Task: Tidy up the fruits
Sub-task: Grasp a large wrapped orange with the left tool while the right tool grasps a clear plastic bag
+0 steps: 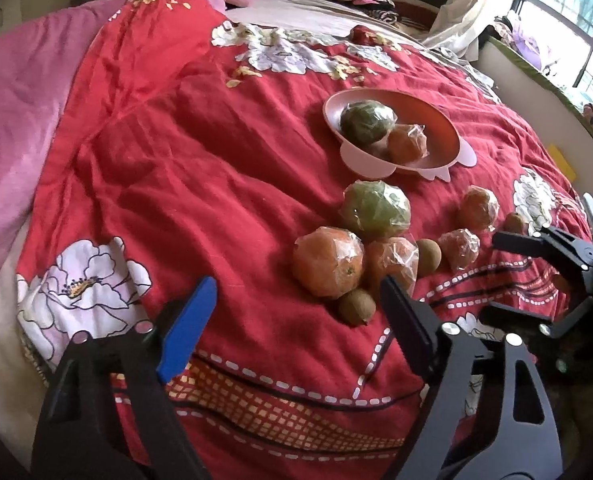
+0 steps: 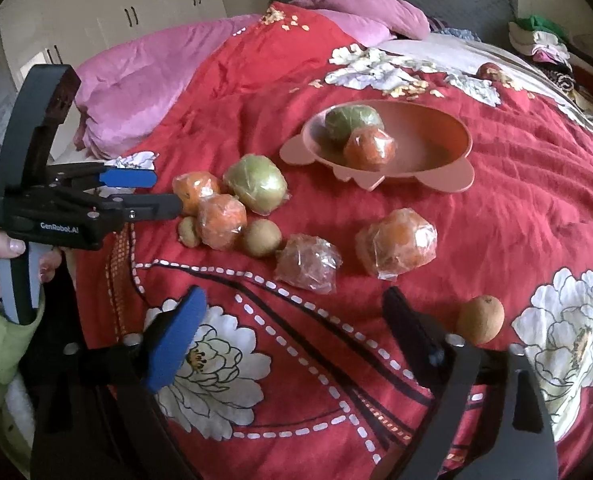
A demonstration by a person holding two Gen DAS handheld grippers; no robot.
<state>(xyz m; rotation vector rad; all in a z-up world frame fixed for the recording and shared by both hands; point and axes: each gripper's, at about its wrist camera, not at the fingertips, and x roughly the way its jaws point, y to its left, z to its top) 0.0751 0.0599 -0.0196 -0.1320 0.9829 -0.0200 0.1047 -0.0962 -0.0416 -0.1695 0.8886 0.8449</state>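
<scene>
Bare orange [image 2: 480,320], right view only.

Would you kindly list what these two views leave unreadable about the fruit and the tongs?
- Small round red thing far up the bed, both views: too small to identify.
- Brown fruit, left wrist view: partly behind the right tongs.
- Pink bowl floor: partly hidden under wrapped fruit.

The quilt [image 2: 496,208] is red printed cloth, matt and creased. The pink bowl [image 2: 448,178] looks like smooth matt plastic. Glossy, crinkled clear film wraps each orange [image 2: 404,242] and green fruit [image 2: 256,186]; the small brown fruits [image 2: 261,237] are dull and rough-skinned. The left gripper [image 1: 296,320] is matt black plastic with silvery metal screws
</scene>
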